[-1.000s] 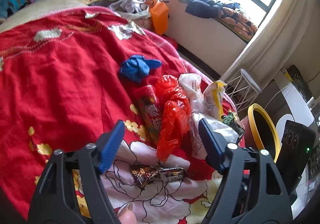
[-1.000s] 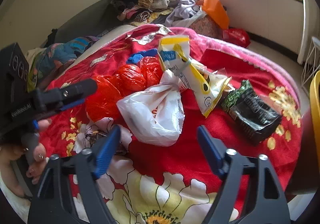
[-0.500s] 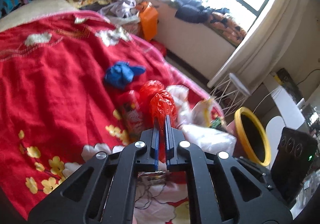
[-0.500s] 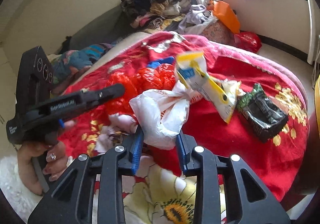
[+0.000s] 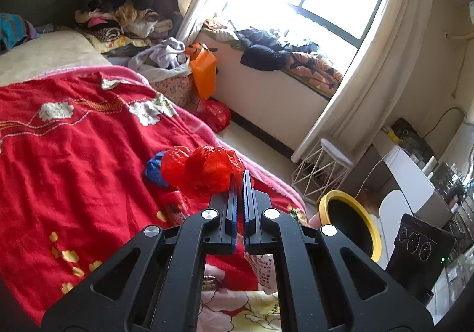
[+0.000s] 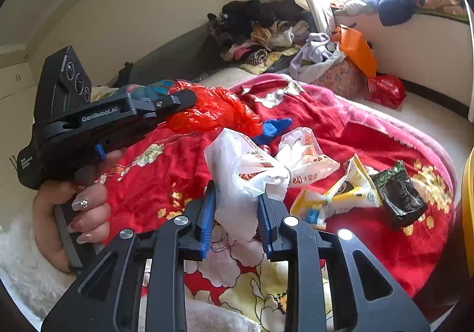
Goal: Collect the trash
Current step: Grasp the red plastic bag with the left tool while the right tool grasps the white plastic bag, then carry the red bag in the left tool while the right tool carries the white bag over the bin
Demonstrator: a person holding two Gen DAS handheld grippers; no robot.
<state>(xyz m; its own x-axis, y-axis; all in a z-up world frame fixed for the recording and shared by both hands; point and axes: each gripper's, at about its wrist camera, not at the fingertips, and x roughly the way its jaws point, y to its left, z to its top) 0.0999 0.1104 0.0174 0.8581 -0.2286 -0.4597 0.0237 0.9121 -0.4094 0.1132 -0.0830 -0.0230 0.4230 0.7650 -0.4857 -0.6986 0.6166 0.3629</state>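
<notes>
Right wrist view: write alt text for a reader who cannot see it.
The right gripper is closing on a white plastic bag above a red floral bedspread. Beside it, the left gripper clamps a red plastic bag; snack wrappers remain.

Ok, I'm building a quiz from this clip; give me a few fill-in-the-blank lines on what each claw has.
The left claw is shut on a crumpled ____ plastic bag.
The right claw is closing on a knotted ____ plastic bag.
The black foil wrapper lies on the ____ floral blanket.

Missing words: red; white; red
</notes>
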